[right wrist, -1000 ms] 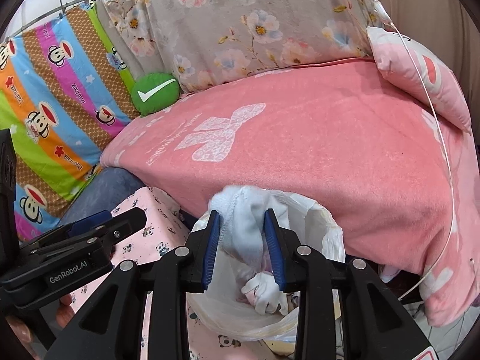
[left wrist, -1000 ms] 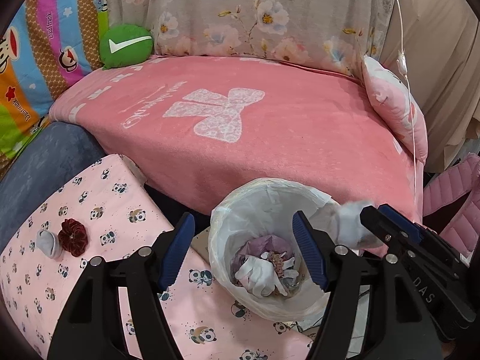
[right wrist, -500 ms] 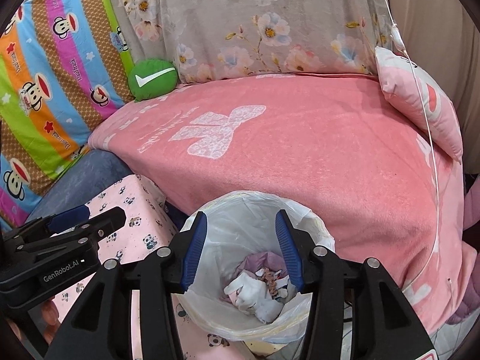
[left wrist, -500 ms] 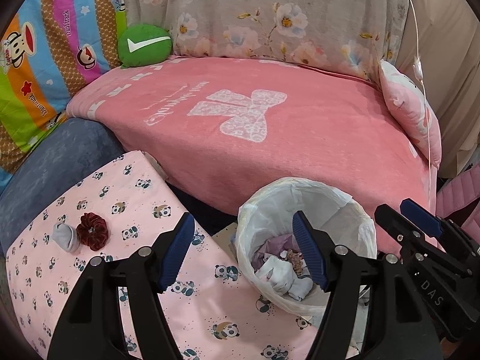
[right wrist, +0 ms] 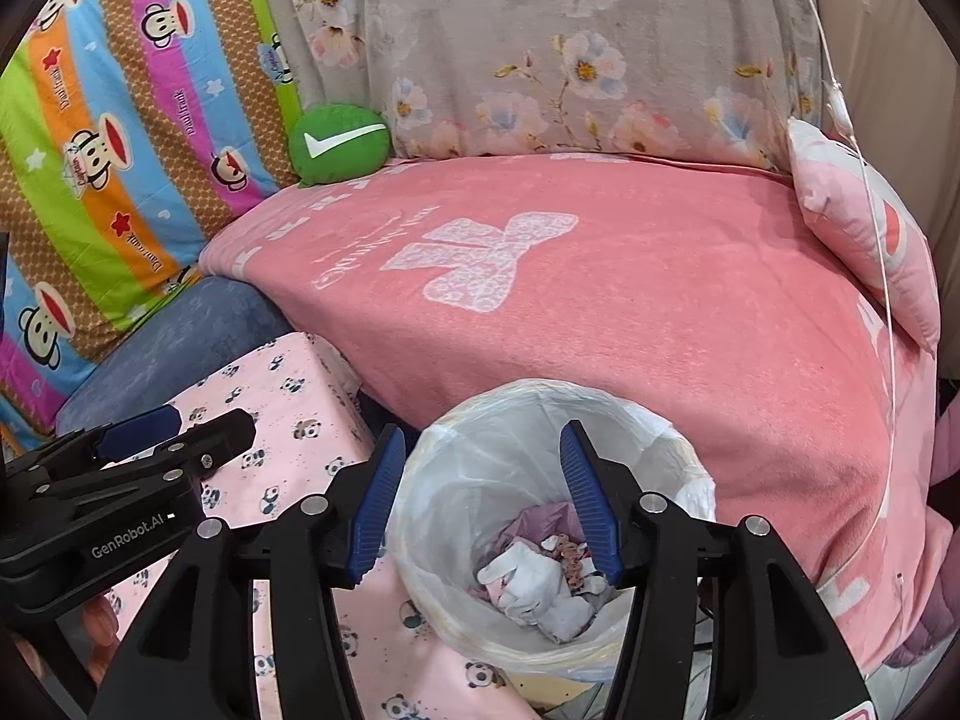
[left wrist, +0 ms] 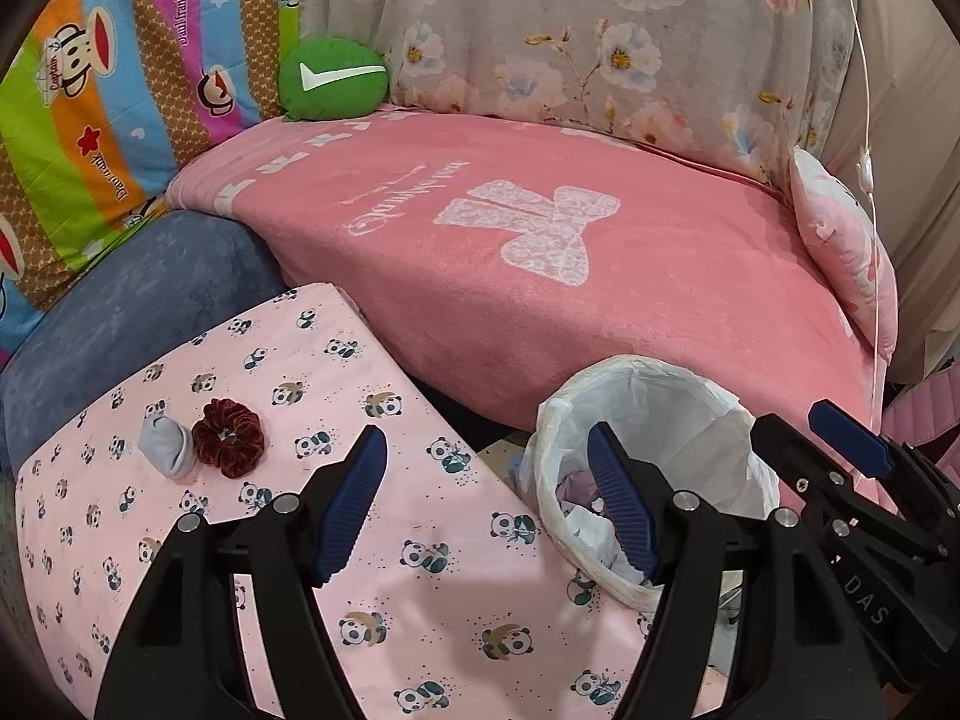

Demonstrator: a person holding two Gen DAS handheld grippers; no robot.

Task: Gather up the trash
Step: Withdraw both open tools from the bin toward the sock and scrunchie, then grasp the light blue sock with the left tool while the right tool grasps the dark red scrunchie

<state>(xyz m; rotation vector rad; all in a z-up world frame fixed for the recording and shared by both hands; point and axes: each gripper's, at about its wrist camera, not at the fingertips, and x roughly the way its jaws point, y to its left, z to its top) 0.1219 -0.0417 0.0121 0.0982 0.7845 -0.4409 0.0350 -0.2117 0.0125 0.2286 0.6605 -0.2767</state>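
A small bin lined with a white bag (left wrist: 708,420) (right wrist: 480,480) stands between the panda-print table (left wrist: 420,570) and the pink sofa. Crumpled white tissue (right wrist: 540,588) and purple scraps lie inside it. A grey wad (left wrist: 165,441) and a dark red scrunchie (left wrist: 228,429) lie on the table at the left. My left gripper (left wrist: 486,504) is open and empty above the table, at the bin's left rim. My right gripper (right wrist: 483,501) is open and empty above the bin; it also shows in the left wrist view (left wrist: 840,438).
The sofa is covered with a pink blanket (left wrist: 540,240). A green cushion (left wrist: 333,78) sits at its back left, a pink pillow (left wrist: 840,252) at its right. A blue armrest (left wrist: 138,306) lies behind the table. A thin white cord (right wrist: 882,240) hangs at the right.
My right gripper opened and let a white tissue fall into the bin. My left gripper moved left over the table, so the wad and scrunchie show nearer the middle.
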